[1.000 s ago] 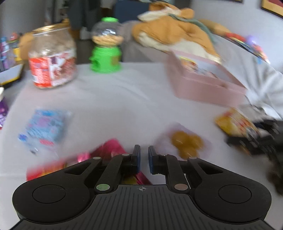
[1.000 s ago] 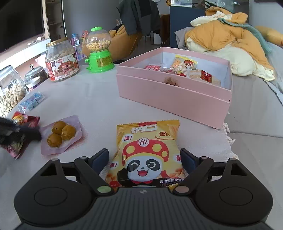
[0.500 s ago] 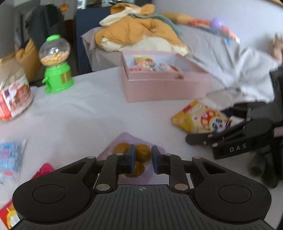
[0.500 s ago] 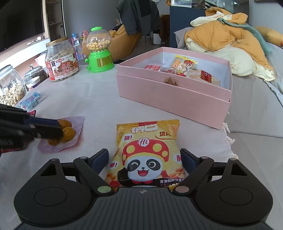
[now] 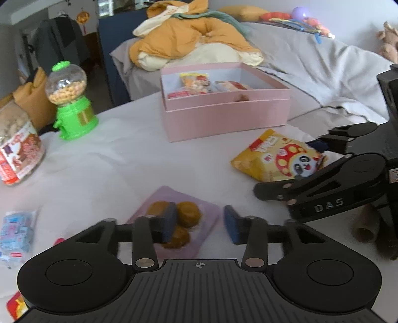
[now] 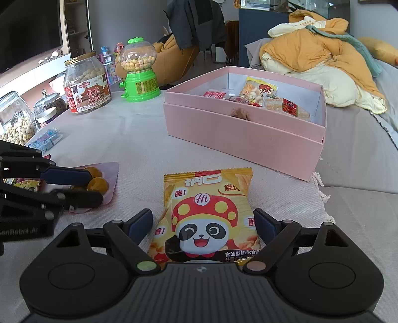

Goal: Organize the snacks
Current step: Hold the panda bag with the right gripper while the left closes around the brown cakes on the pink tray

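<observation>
Left claw (image 5: 200,226) open, straddling pink clear pouch of round brown cakes (image 5: 185,218) | right claw (image 6: 202,224) open, yellow panda-print crisp bag (image 6: 206,218) between fingers, on bench.

You're working at a table under a pale cloth (image 6: 139,139), in soft daylight. Behind it you have a grey-covered bed or sofa (image 5: 311,62) heaped with an orange and cream duvet (image 6: 321,54). A dark blue cabinet (image 6: 251,34) stands against the far wall, with a dark jacket (image 6: 194,22) hanging beside it. To your left, a dark television screen (image 6: 27,32) sits above a white shelf unit (image 6: 74,27)
</observation>
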A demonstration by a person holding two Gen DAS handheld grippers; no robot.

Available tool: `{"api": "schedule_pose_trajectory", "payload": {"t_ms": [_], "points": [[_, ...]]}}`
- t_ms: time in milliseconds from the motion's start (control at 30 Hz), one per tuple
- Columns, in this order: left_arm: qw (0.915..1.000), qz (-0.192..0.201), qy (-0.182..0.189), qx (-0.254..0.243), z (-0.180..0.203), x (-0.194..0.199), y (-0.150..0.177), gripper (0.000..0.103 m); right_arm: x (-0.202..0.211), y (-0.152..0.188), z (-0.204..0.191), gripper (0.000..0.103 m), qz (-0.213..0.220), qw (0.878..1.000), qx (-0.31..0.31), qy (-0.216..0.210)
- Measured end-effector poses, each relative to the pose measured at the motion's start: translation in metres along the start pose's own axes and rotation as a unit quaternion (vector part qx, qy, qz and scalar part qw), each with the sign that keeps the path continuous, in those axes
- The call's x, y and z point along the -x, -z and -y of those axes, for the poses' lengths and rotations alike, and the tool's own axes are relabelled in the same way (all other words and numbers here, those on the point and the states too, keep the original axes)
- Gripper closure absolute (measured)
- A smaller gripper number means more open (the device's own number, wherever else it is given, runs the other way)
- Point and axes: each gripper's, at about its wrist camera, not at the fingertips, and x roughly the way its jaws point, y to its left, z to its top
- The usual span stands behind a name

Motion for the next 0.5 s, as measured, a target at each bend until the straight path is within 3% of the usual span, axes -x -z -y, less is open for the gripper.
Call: {"api": "schedule_pose_trajectory", "payload": {"t_ms": [133, 233, 333, 500], "points": [[0.9991, 0.015, 0.027, 0.028, -0.006, 0.008, 0.002, 0.048, 0.000, 0.000, 0.000, 0.015, 0.000, 1.000, 0.000, 0.000], [0.9986, 0.039, -0.014, 0.035, -0.011, 0.017, 0.005, 0.050, 0.000, 0.000, 0.000, 0.015, 0.000, 1.000, 0.000, 0.000], [0.9981, 0.023, -0.046, 0.036, -0.019, 0.010, 0.007, 0.046, 0.000, 0.000, 0.000, 0.015, 0.000, 1.000, 0.001, 0.000], [0.9989, 0.007, -0.020, 0.042, -0.019, -0.007, 0.003, 0.042, 0.000, 0.000, -0.001, 0.014, -0.001, 1.000, 0.002, 0.000]]}}
